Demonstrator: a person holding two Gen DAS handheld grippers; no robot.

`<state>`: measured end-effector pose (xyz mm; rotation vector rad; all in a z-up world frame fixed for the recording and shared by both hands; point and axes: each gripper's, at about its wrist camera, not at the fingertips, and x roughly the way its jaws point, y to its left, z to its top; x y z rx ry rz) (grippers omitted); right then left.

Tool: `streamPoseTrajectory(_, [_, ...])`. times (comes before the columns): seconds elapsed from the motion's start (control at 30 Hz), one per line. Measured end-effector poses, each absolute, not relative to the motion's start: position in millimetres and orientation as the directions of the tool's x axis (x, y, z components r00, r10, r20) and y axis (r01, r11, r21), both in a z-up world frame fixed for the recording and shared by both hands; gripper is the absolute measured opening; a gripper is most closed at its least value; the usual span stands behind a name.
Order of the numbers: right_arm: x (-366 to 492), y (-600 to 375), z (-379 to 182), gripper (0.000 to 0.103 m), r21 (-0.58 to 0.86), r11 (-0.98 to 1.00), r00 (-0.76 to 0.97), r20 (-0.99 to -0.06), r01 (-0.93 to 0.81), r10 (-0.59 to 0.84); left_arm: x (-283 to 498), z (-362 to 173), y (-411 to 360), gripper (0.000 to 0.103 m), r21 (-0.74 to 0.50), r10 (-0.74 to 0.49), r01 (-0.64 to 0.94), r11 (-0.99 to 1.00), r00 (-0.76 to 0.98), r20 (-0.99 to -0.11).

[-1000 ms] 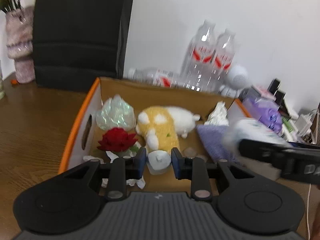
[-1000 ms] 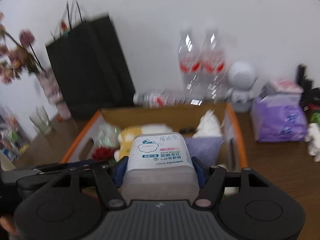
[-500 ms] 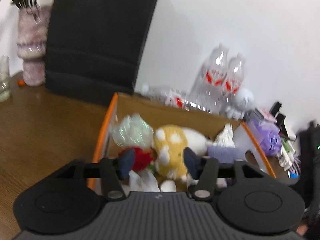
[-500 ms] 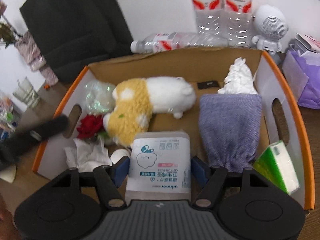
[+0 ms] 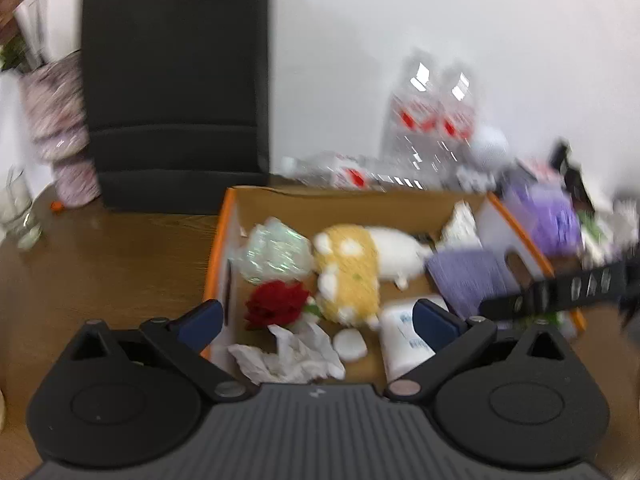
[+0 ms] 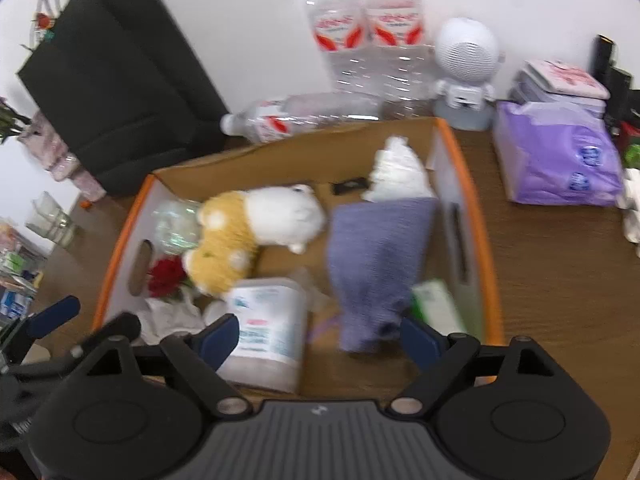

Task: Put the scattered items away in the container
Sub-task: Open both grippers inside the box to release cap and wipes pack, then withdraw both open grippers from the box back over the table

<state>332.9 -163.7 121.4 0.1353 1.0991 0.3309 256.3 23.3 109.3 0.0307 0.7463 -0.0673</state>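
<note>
An orange-rimmed cardboard box [image 6: 456,156] [image 5: 224,216] holds a yellow-and-white plush [image 6: 260,220] [image 5: 352,268], a red rose [image 6: 166,276] [image 5: 276,306], a purple cloth [image 6: 376,264] [image 5: 468,276], crumpled tissue [image 5: 292,354], a small white round lid [image 5: 350,344], a green pack [image 6: 438,306] and a white cotton-pad pack [image 6: 268,328] [image 5: 404,340]. My right gripper [image 6: 320,334] is open and empty above the box's near edge, the pack lying free below it. My left gripper [image 5: 316,318] is open and empty over the box's near left part.
Behind the box lie and stand clear water bottles [image 6: 360,28], a white robot speaker [image 6: 466,68] and a black bag [image 6: 116,72]. A purple tissue pack [image 6: 556,156] sits right of the box. A vase [image 5: 56,128] and glass [image 5: 18,208] stand far left on the wooden table [image 6: 560,280].
My right gripper opened and let the cotton-pad pack drop into the box, then drew back. My left gripper released the small white lid into the box, opened wide and pulled back.
</note>
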Motion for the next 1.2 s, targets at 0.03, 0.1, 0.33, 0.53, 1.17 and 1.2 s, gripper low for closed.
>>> streamPoseTrajectory(0.03, [334.1,-168.2,122.7,0.088,0.257,0.948,0.397,-0.863,-0.186,0.312,256.5,107.8,16.5,0.103,0.042,-0.033,0.086,0.995,0.719,-0.695])
streamPoseTrajectory(0.1, [335.7,-175.4,125.1,0.088,0.235,0.959,0.387,-0.878,-0.161,0.280,259.8,107.0,10.2,0.103,0.050,-0.022,0.089,0.995,0.669,-0.743])
streamPoseTrajectory(0.33, [316.6,-186.7,145.5,0.088,0.230,0.965,0.361,-0.895,-0.126,0.261,264.3,122.2,18.2,0.103,-0.118,-0.104,0.004,0.993,0.497,-0.861])
streamPoseTrajectory(0.53, [281.8,-186.9,174.7,0.089,0.220,0.961,0.386,-0.882,-0.169,0.270,238.1,149.9,15.9,0.103,-0.086,-0.064,-0.017,0.996,0.527,-0.847])
streamPoseTrajectory(1.17, [179.0,-192.1,230.5,0.099,0.205,0.948,0.576,-0.756,-0.243,0.311,126.8,217.7,-0.6,0.103,0.019,0.031,-0.025,1.000,0.757,-0.653])
streamPoseTrajectory(1.2, [172.7,-192.9,228.9,0.099,0.204,0.947,0.594,-0.740,-0.246,0.314,119.4,217.5,-1.6,0.103,0.019,0.031,-0.024,1.000,0.775,-0.632])
